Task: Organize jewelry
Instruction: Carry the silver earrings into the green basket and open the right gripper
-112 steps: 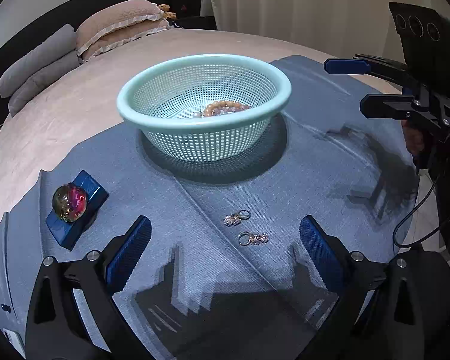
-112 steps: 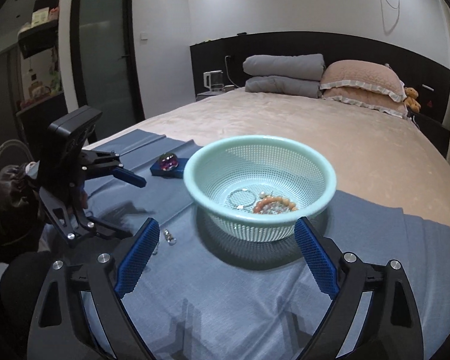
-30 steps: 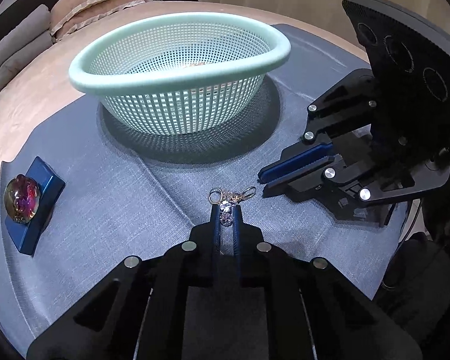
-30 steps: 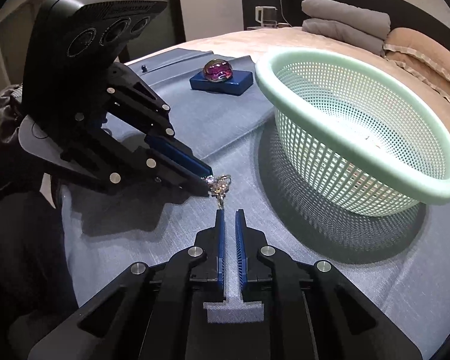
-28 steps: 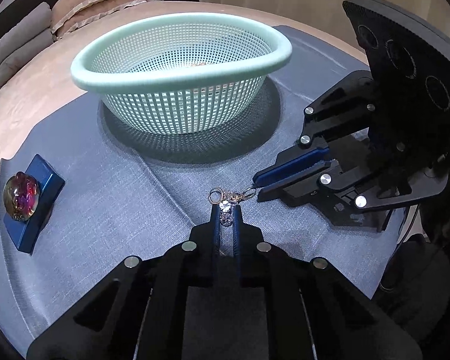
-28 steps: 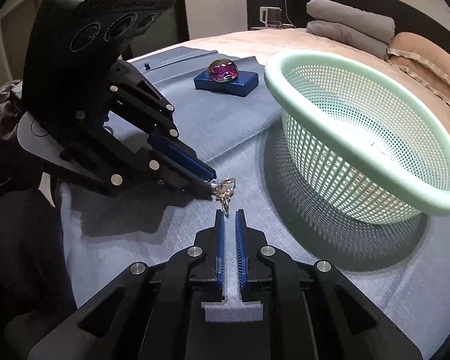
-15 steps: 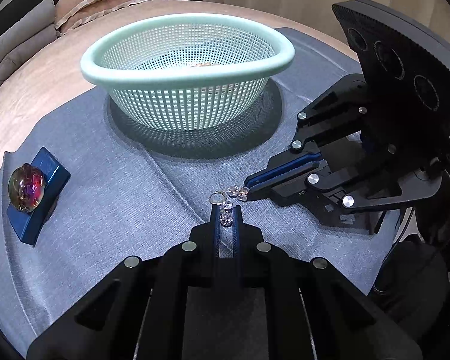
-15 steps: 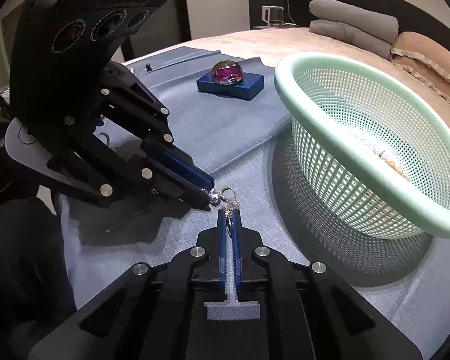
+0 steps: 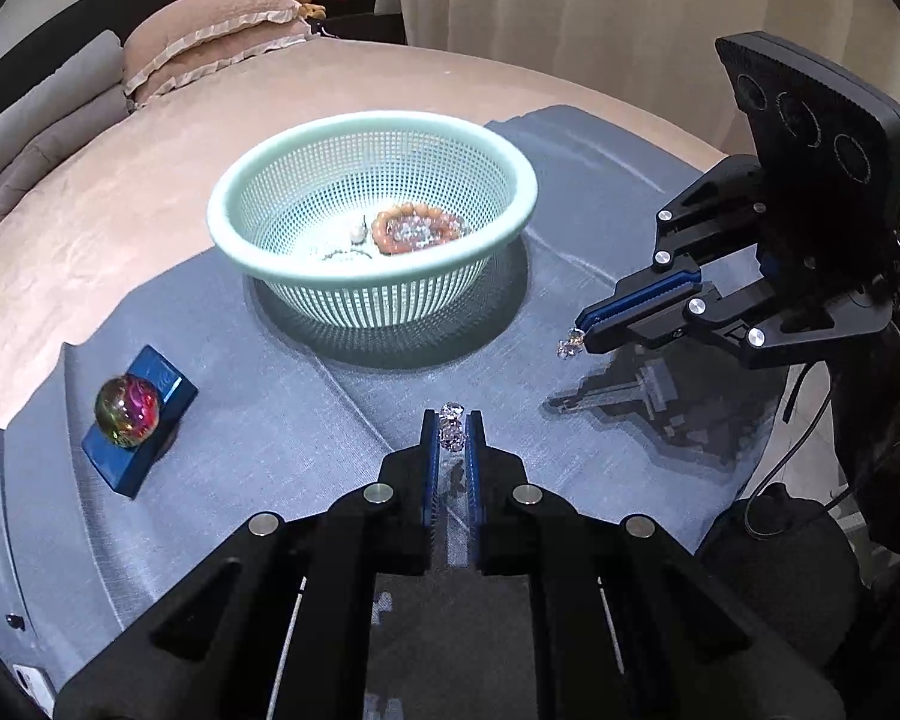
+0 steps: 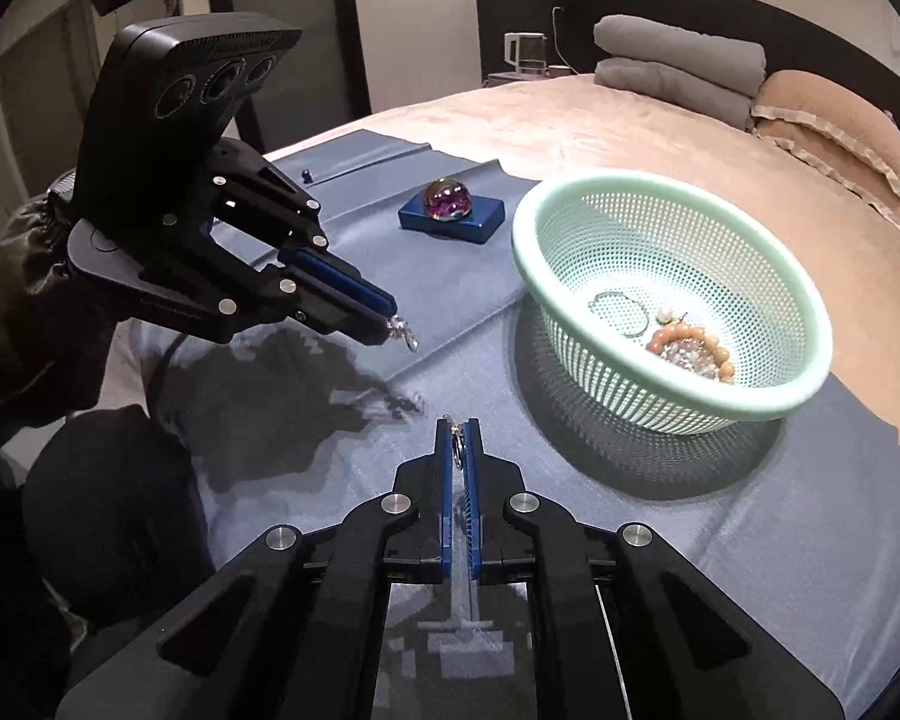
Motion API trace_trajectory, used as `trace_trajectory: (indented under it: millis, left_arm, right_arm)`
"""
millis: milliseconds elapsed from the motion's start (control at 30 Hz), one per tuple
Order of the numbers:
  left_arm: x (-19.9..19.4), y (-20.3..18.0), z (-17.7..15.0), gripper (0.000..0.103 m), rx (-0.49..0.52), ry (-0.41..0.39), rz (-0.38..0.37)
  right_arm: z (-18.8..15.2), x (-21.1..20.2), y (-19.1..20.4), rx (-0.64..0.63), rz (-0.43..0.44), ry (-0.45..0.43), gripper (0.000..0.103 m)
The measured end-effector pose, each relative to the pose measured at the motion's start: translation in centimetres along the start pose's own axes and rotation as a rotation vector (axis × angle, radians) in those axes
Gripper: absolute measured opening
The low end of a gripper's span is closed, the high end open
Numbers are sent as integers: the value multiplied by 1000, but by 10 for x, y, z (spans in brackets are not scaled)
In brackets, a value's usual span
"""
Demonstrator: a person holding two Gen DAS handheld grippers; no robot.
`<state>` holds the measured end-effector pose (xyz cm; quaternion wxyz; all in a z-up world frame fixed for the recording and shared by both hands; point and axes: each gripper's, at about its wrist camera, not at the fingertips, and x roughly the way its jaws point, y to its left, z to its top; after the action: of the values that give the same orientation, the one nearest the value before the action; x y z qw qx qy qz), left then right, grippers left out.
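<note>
A mint green mesh basket [image 9: 513, 177] [image 10: 810, 324] stands on the blue-grey cloth and holds a beaded bracelet [image 9: 420, 230] [image 10: 690, 348], a thin ring and other small pieces. My left gripper [image 9: 452, 429] [image 10: 390, 319] is shut on a small sparkly earring [image 9: 450, 433] [image 10: 403, 329], lifted above the cloth. To its right my right gripper [image 10: 459, 435] [image 9: 579, 341] is shut on the second earring [image 10: 457, 445] [image 9: 569, 347], which dangles from its tips. Both grippers hang above the cloth, short of the basket.
A glass ball [image 9: 127, 411] [image 10: 447, 198] rests on a dark blue block [image 9: 168, 381] at the cloth's left. Pillows [image 9: 210, 42] lie at the far end of the beige bed [image 9: 102, 192]. A person's dark sleeve [image 10: 12, 276] holds the left gripper.
Both grippers rose from the cloth and drew apart, each carrying one earring. The right gripper's jaws closed on its earring. The basket's contents came into view.
</note>
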<state>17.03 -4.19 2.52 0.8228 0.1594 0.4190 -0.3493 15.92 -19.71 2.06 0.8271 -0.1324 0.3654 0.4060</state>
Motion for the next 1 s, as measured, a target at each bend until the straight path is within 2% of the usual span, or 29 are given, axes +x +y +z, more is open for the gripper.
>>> trace_trajectory:
  millis: [200,400,533,667,867,1000]
  left_arm:
    - [-30,0,33,9,32,-51,38]
    - [-43,12,61,9,60,-86,62]
    - [-33,26,79,9,54,-92,54]
    - [-7,33,87,9,77,-60,52]
    - [33,54,89,9,56,-10,27]
    - [50,60,85,9,59,20,19]
  right_arm:
    - [28,-45,-12,-20,-72,-61,4]
    - [50,-62,-35,-37,-105,-56,4]
    - [58,-51,-52,-35,-104,-43,4]
    - [60,-28,-71,-23,-93,-28,4]
    - [50,9,-101,20,-85,-4,4]
    - [47,22,-108,25,-82,12,4]
